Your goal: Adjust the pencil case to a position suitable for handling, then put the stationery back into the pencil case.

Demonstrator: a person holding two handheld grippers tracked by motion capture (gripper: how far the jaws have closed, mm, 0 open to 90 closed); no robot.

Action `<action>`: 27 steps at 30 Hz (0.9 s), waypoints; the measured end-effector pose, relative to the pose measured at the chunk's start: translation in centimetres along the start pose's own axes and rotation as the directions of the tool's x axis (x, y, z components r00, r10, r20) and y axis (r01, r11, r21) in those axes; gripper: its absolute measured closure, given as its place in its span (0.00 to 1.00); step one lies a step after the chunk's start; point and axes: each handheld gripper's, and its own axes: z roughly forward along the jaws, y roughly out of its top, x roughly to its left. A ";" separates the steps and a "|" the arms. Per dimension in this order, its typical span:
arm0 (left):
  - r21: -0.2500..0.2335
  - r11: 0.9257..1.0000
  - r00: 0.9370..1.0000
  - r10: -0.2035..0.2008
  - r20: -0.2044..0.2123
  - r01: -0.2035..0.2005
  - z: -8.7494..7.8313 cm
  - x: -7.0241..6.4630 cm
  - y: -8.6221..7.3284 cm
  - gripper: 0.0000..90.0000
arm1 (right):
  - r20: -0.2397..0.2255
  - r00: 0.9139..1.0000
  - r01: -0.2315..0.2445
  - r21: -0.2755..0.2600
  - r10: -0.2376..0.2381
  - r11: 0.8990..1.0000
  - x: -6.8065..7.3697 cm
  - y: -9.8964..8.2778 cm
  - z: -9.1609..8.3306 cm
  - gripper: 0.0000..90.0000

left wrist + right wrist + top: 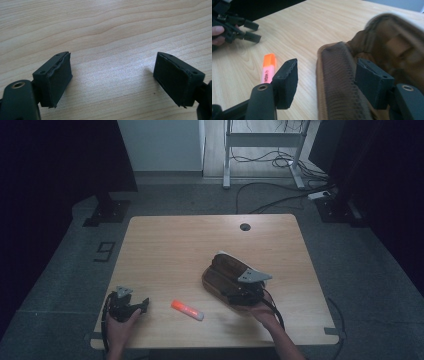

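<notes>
A brown fabric pouch [222, 270] lies right of the table's middle, its mouth gaping open [392, 42]. My right gripper [235, 292] is at its near end and open [327, 82]. The pouch's ribbed rim [337, 75] sits between the jaws, with one jaw over the table and the other over the pouch's inside. An orange highlighter [187, 310] with a pale body lies flat near the front edge, and it appears again [268, 68] left of the pouch. My left gripper [144, 304] rests at the front left, open over bare wood [112, 80]. It also appears farther off [249, 31].
The light wooden table [175, 245] has a round cable hole [244, 227] near its far edge. Beyond it are a grey floor, a white desk frame [262, 140] and loose cables [280, 200]. Dark stands flank the table on both sides.
</notes>
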 end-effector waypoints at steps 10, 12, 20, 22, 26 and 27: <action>0.000 1.000 1.000 0.000 0.000 0.000 0.0 0.0 0.0 0.16 | -0.027 1.000 0.003 0.011 -0.003 1.000 1.4 -0.4 1.2 0.39; 0.000 1.000 1.000 0.000 0.000 0.000 0.0 0.0 0.0 0.16 | -0.037 0.999 0.006 0.017 -0.005 1.000 1.7 -0.5 1.5 0.39; 0.000 1.000 1.000 0.000 0.000 0.000 0.0 0.0 0.0 0.16 | -0.073 0.997 0.028 0.057 -0.024 0.998 3.3 -1.1 3.1 0.39; 0.001 1.000 1.000 0.000 0.001 0.000 0.0 0.0 0.0 0.16 | -0.081 0.996 0.029 0.062 -0.024 0.998 3.6 -1.2 3.4 0.39; 0.000 1.000 1.000 0.000 0.000 0.000 0.0 0.0 0.0 0.16 | -0.090 0.995 0.040 0.069 -0.033 0.997 4.2 -1.3 3.9 0.39; 0.000 1.000 1.000 0.000 0.000 0.000 0.0 0.0 0.0 0.16 | -0.090 0.995 0.038 0.070 -0.032 0.997 4.3 -1.3 4.0 0.39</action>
